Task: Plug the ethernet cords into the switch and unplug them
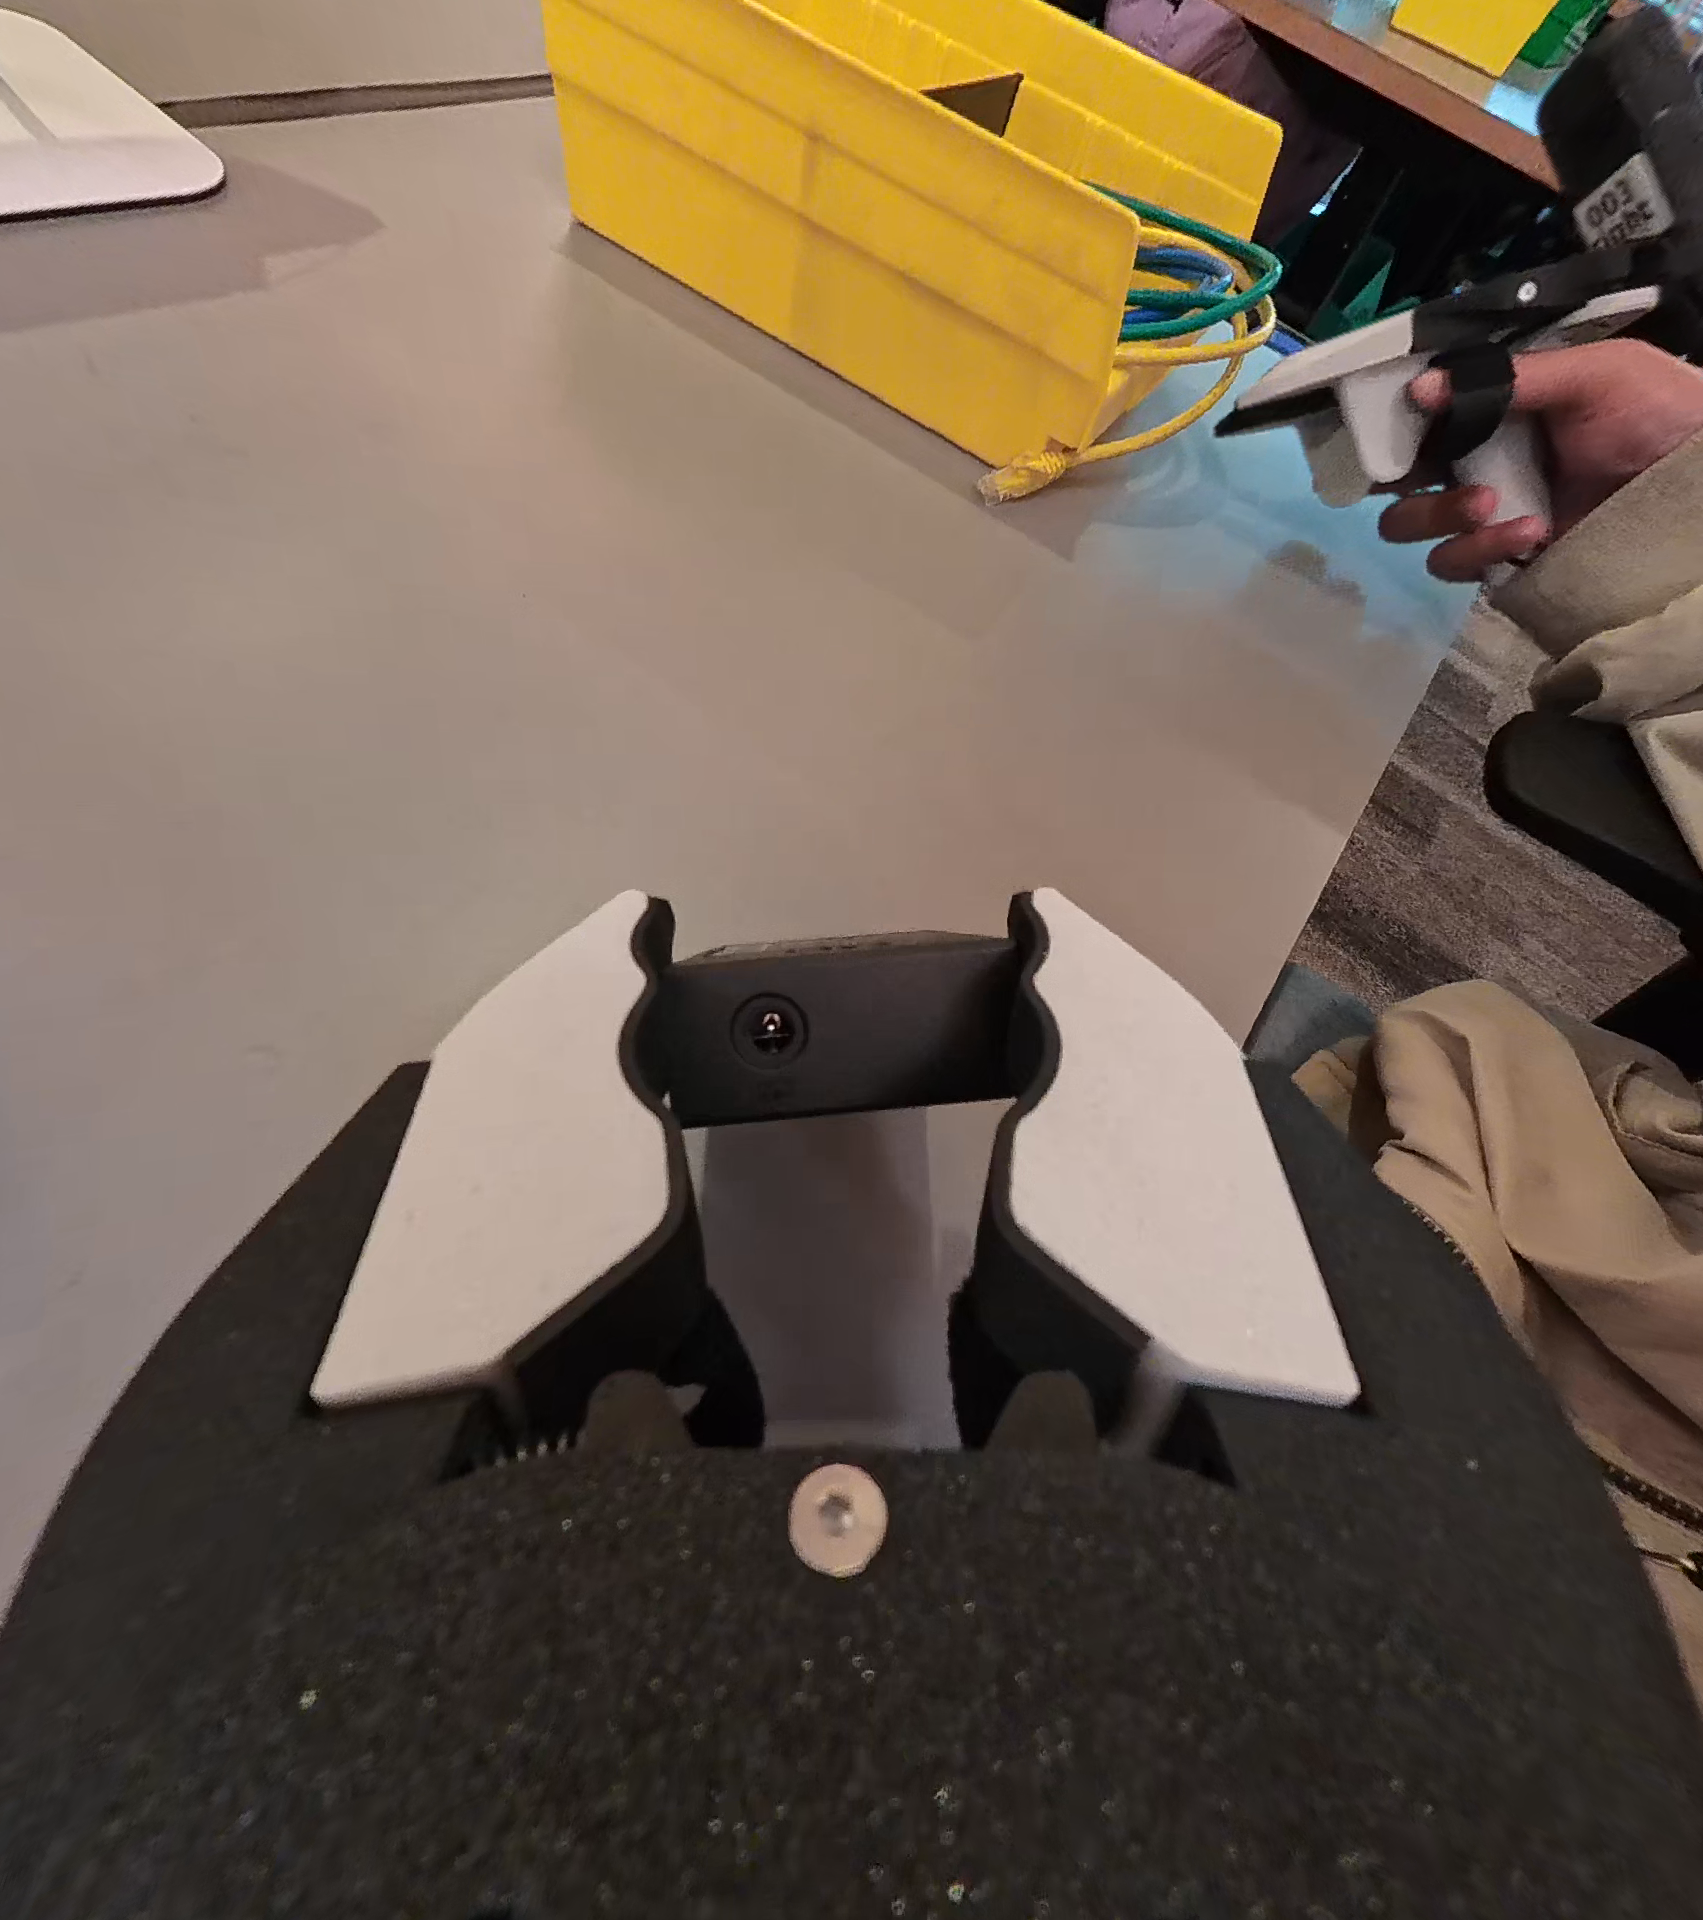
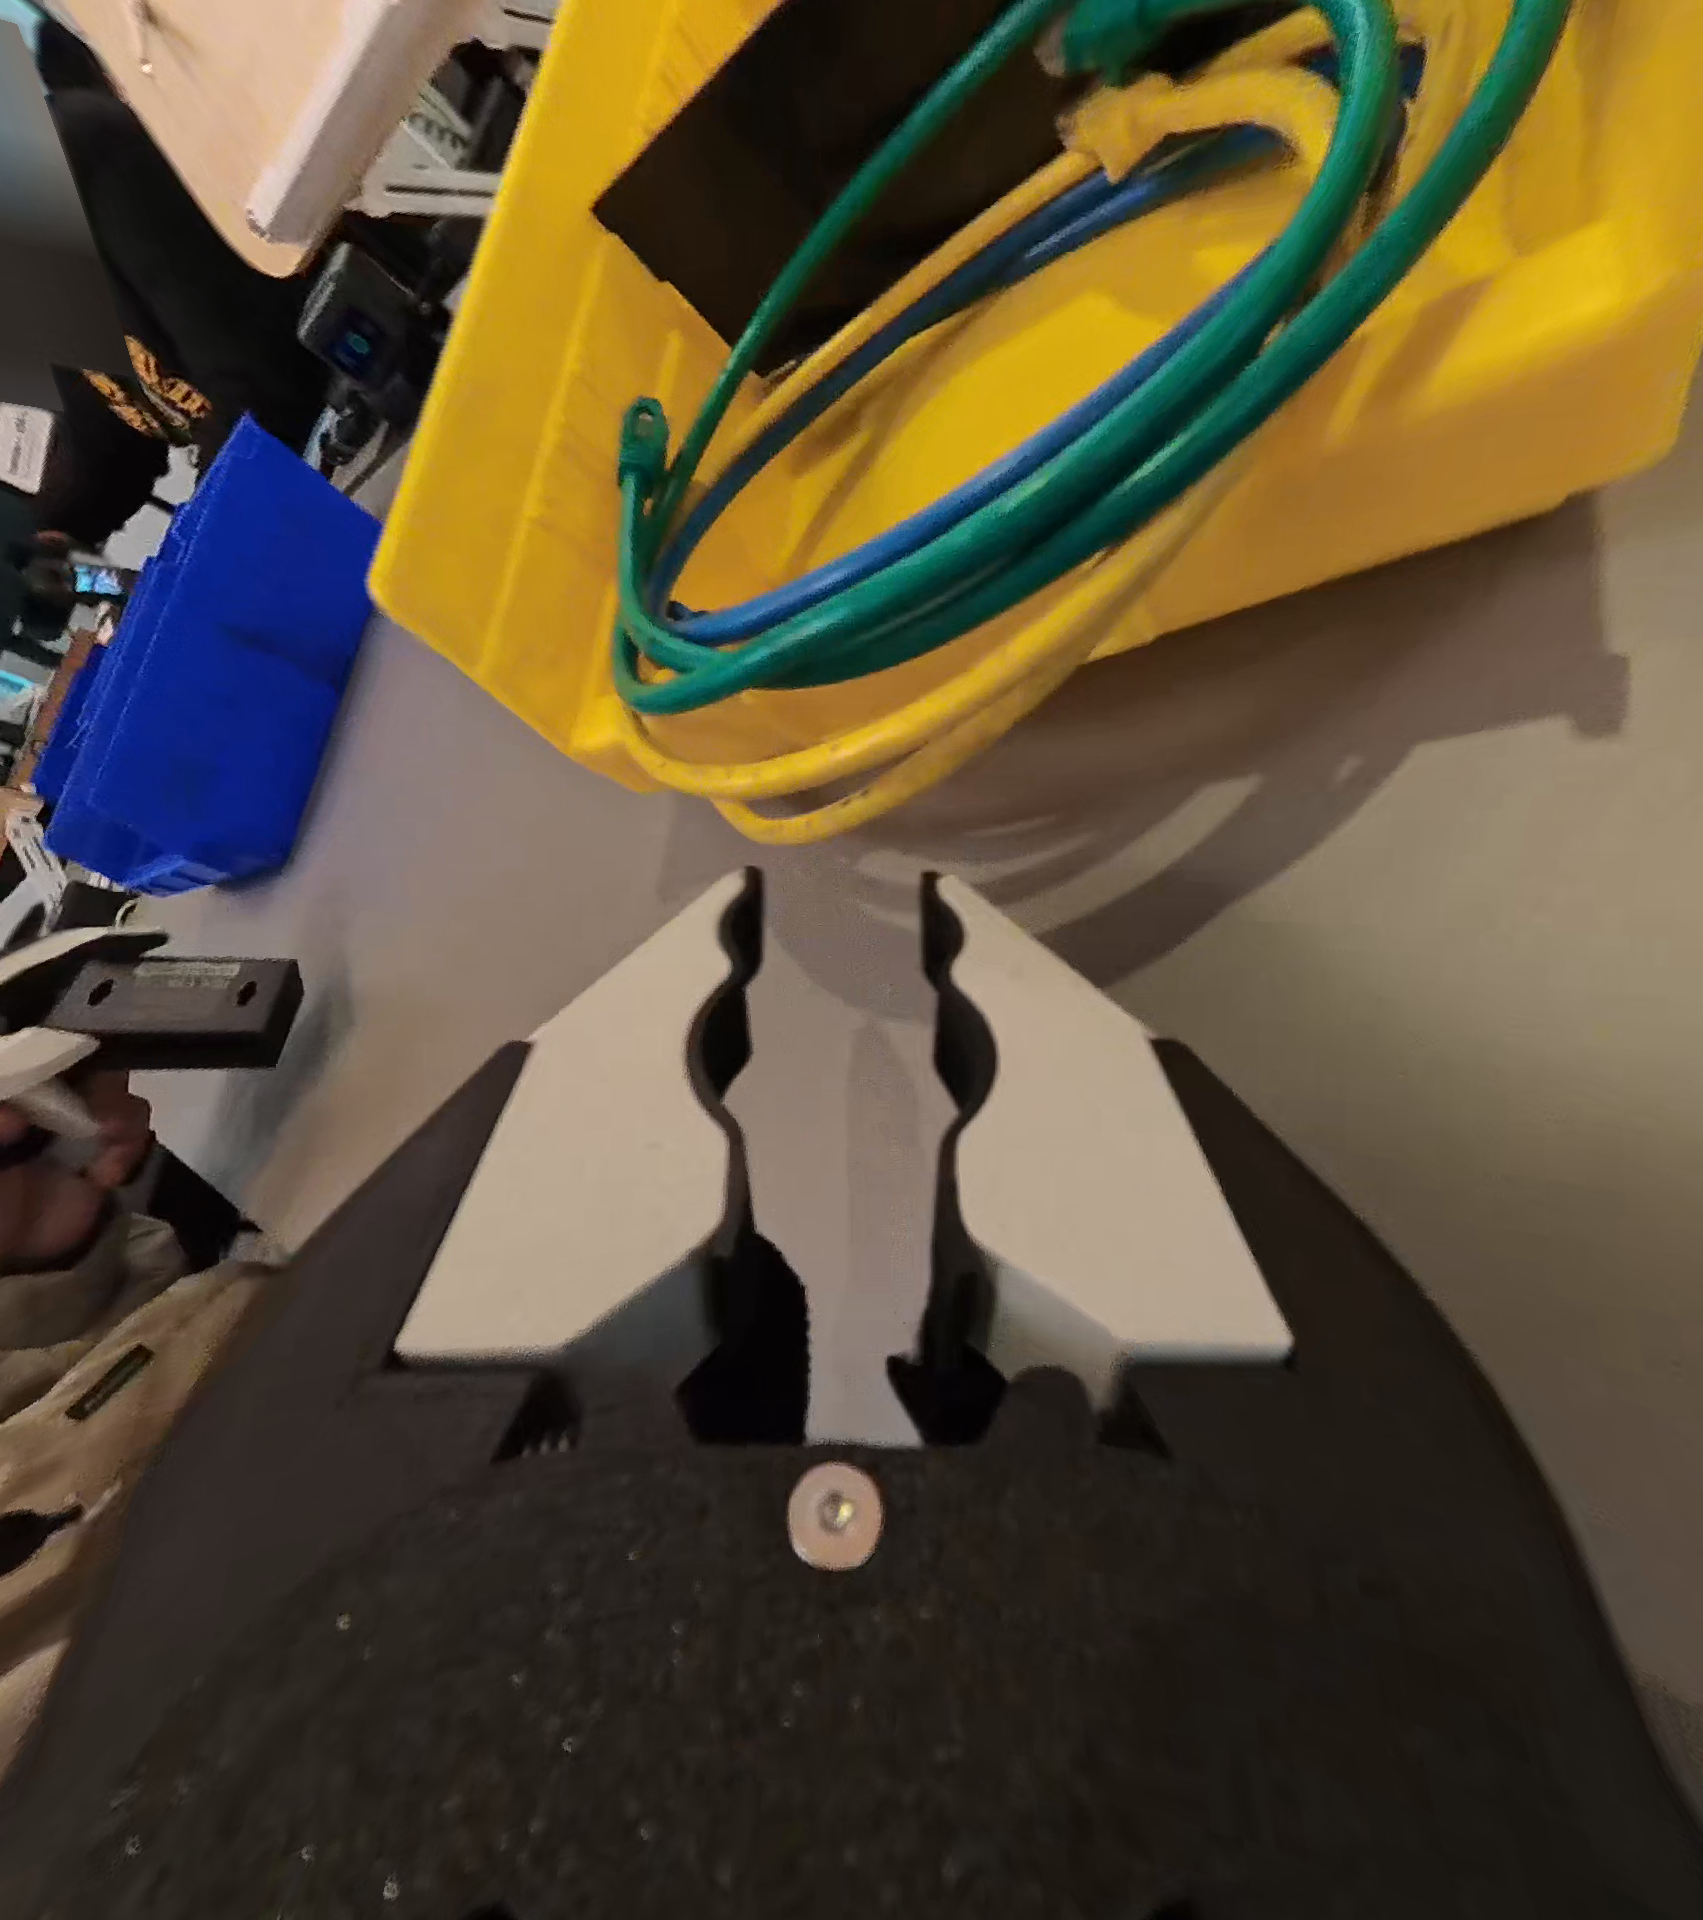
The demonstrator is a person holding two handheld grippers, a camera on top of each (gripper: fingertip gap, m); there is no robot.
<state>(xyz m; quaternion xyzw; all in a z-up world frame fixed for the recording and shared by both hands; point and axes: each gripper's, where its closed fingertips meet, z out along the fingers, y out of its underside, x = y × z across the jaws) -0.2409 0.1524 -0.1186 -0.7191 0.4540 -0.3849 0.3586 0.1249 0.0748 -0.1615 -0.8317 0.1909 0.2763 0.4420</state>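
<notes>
**Left wrist view: switch clamped, cords in the bin**

One black switch (image 1: 836, 1023) sits crosswise between the left gripper (image 1: 839, 935) fingers, gripped above the grey table (image 1: 411, 675), its long axis running 9 to 3 o'clock. Three cords, green (image 2: 1086, 540), blue (image 2: 930, 540) and yellow (image 2: 826, 774), coil in one yellow bin (image 2: 514, 436) at 12 o'clock. The right gripper (image 2: 839, 894) hovers parted, holding nothing, aimed at the coils.
</notes>
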